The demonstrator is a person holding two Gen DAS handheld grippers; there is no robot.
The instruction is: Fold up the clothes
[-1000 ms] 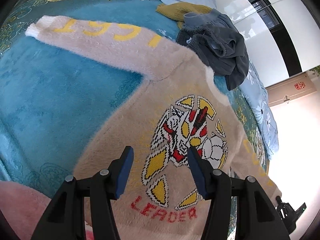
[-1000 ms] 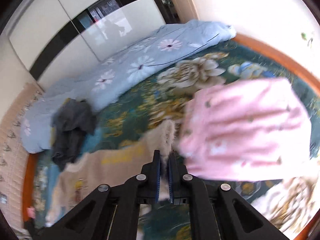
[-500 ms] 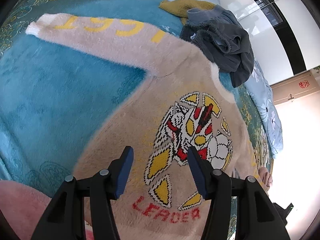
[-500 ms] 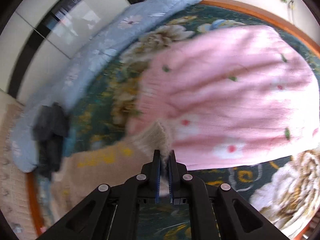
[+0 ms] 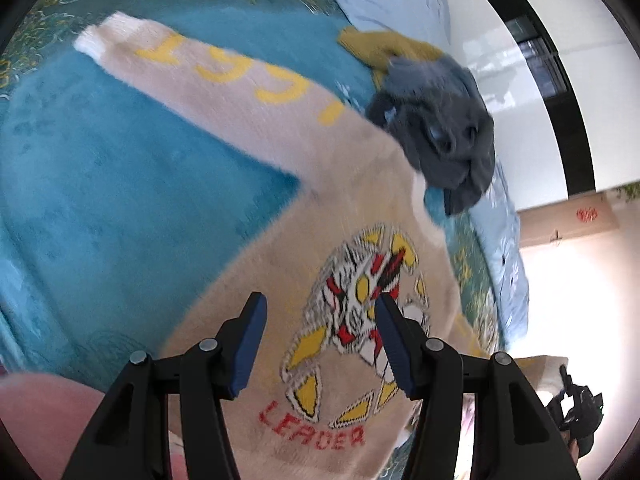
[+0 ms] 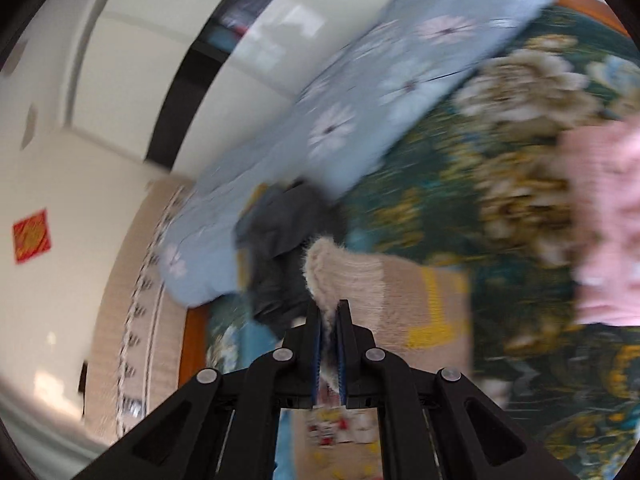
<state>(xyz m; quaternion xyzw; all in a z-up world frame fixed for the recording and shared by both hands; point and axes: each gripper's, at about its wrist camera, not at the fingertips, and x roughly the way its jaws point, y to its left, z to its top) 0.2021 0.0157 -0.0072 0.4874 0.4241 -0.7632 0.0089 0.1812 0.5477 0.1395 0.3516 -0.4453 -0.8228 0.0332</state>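
Right gripper (image 6: 329, 316) clamped on the cuff (image 6: 326, 268) of the beige sweater (image 5: 320, 240); over the last second it has swung that sleeve off the pink garment (image 6: 608, 220) toward the sweater's body, so the sleeve fold looks underway. Left gripper (image 5: 318, 320), jaws apart and empty, hovers over the sweater's chest graphic on the teal blanket (image 5: 120, 184).

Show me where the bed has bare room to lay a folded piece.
Free: the teal blanket patch below the beige sweater's spread sleeve. Crowded: the grey clothes heap and yellow garment by the collar, the pink garment on the floral side.
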